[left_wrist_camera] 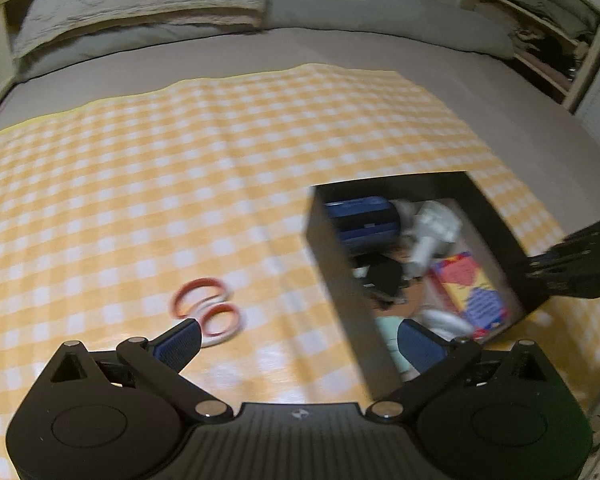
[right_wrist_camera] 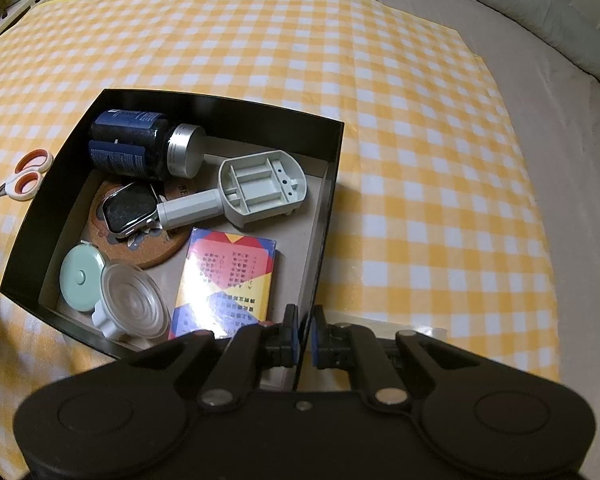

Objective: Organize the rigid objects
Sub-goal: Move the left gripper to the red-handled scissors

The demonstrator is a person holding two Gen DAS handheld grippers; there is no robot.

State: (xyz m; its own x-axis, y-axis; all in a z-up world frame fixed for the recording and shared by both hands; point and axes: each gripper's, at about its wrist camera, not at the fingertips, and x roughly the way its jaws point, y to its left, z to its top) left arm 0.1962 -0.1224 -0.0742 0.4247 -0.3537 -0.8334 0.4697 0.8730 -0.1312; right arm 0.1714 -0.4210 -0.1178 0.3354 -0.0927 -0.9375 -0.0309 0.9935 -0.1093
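The coaster [right_wrist_camera: 148, 256] shows the letters "BE" at its edge; print on the card box [right_wrist_camera: 224, 280] and jar [right_wrist_camera: 128, 144] is unreadable.

Both grippers, left gripper [left_wrist_camera: 300, 344] and right gripper [right_wrist_camera: 304, 334], are matte black with round silver pivot screws and ribbed blue finger pads [left_wrist_camera: 179, 344].

left gripper [left_wrist_camera: 298, 340] jaws wide, nothing between | scissors [left_wrist_camera: 208, 310] on checked cloth [left_wrist_camera: 220, 152], lower centre-left, by left fingertip | black box [left_wrist_camera: 416, 276] centre-right, holding assorted items
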